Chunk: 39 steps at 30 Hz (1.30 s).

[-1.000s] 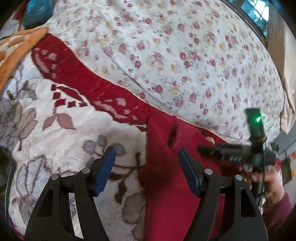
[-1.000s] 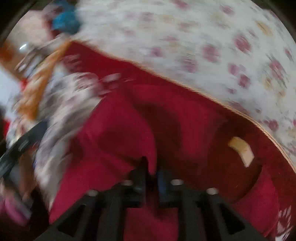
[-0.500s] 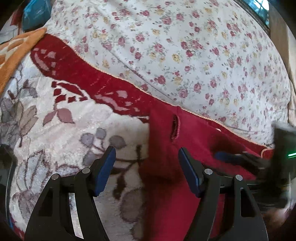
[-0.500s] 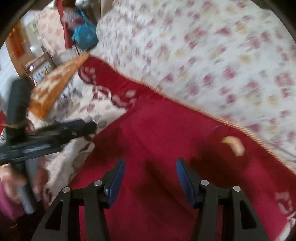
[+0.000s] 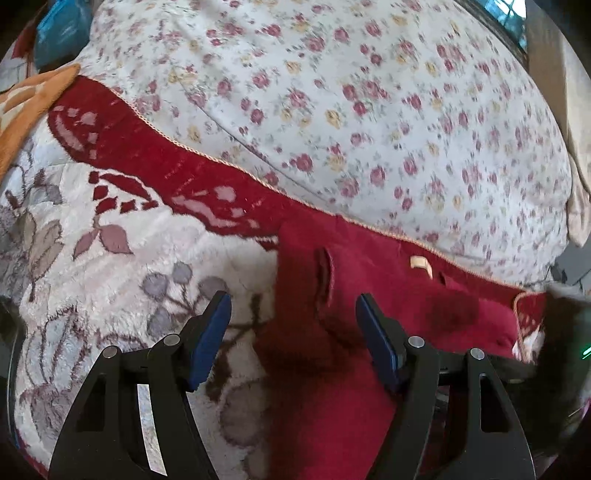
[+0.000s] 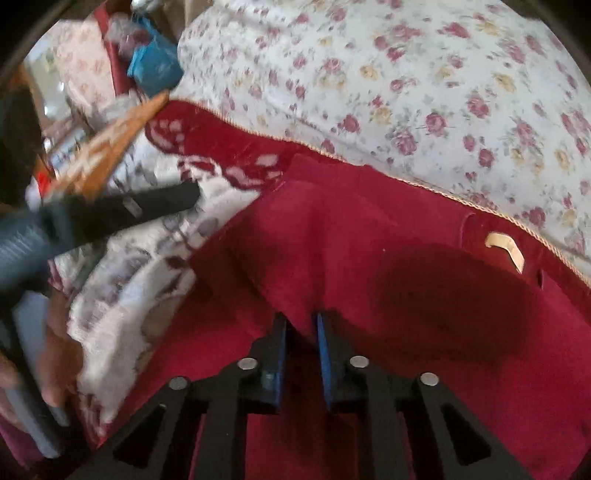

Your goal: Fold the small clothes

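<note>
A small dark red garment (image 5: 332, 350) lies on a plush blanket, its collar label (image 5: 419, 263) toward the far right. My left gripper (image 5: 293, 332) is open and empty, hovering over the garment's left edge. In the right wrist view the same red garment (image 6: 369, 240) fills the middle. My right gripper (image 6: 301, 350) is nearly shut, its blue pads pinching a fold of the red cloth near the bottom. The left gripper's black body (image 6: 122, 206) shows at the left of that view.
A white plush blanket (image 5: 110, 258) with a red border and grey leaf pattern lies under the garment. A floral quilt (image 5: 351, 110) rises behind it. An orange blanket (image 5: 26, 107) and a blue bag (image 5: 59, 22) sit far left.
My right gripper was open half a second ago and has now closed on a fold of the red garment. The left gripper stays open in about the same place.
</note>
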Each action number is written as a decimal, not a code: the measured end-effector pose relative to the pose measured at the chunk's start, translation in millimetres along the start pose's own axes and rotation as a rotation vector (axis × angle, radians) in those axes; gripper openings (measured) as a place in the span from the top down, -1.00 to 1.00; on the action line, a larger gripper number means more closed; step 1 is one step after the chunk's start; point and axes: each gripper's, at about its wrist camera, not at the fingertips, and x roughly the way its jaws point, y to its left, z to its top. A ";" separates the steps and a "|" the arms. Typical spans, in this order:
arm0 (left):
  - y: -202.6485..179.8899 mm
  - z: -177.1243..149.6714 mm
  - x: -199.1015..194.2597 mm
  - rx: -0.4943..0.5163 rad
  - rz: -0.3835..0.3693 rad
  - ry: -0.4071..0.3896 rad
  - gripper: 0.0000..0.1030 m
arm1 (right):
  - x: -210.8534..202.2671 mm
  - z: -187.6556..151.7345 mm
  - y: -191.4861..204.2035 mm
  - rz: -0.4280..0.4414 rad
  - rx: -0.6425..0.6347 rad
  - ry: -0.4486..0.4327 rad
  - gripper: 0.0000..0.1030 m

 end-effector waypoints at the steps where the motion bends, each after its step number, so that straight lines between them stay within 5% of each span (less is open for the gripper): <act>1: -0.7 -0.3 -0.3 0.003 -0.003 0.000 -0.36 | -15.3 -3.3 -7.9 0.044 0.047 0.001 0.11; 4: -1.5 1.3 -3.6 -0.011 -0.022 -0.013 -0.36 | -78.5 -22.6 -36.2 0.035 0.114 -0.072 -0.01; 8: -11.0 -1.5 -3.3 0.011 -0.029 -0.012 -0.36 | -141.1 -62.3 -89.2 -0.260 0.179 -0.117 -0.03; 13: -25.2 -9.7 5.1 0.066 -0.009 0.007 -0.36 | -129.5 -95.6 -133.9 -0.483 0.164 -0.029 0.09; 14: -27.0 -10.5 7.3 0.074 -0.001 0.012 -0.36 | -125.6 -99.2 -138.8 -0.471 0.163 -0.021 0.43; 17: -25.7 -10.7 12.1 0.064 0.008 0.024 -0.36 | -144.2 -107.4 -142.1 -0.384 0.212 -0.093 0.68; 20: -24.9 -10.2 15.6 0.055 0.003 0.031 -0.36 | -171.2 -117.4 -135.1 -0.305 0.220 -0.132 0.71; 22: -26.8 -10.8 18.5 0.061 0.006 0.036 -0.36 | -162.3 -123.6 -131.5 -0.268 0.228 -0.074 0.71; 25: -28.3 -13.3 20.5 0.075 0.019 0.049 -0.36 | -146.3 -136.5 -130.0 -0.336 0.189 -0.005 0.71; 27: -28.4 -13.4 20.3 0.076 0.018 0.048 -0.36 | -161.1 -137.2 -136.4 -0.287 0.253 -0.034 0.61; 29: -28.2 -12.5 21.7 0.071 0.017 0.048 -0.36 | -185.9 -137.0 -147.0 -0.212 0.353 -0.143 -0.20; 30: -28.4 -12.6 23.2 0.070 0.020 0.049 -0.36 | -194.3 -134.9 -152.5 -0.208 0.398 -0.195 -0.28; 33: -31.1 -14.8 26.9 0.095 0.040 0.055 -0.36 | -188.6 -115.1 -164.9 -0.276 0.466 -0.213 -0.30; 35: -33.6 -16.5 30.1 0.123 0.066 0.059 -0.36 | -168.8 -100.0 -166.4 -0.286 0.451 -0.193 -0.11; 37: -33.8 -18.1 35.1 0.142 0.093 0.073 -0.36 | -139.6 -90.8 -160.9 -0.317 0.388 -0.100 -0.02; 39: -32.4 -20.5 42.0 0.159 0.124 0.093 -0.37 | -112.3 -85.6 -161.5 -0.466 0.303 -0.013 -0.01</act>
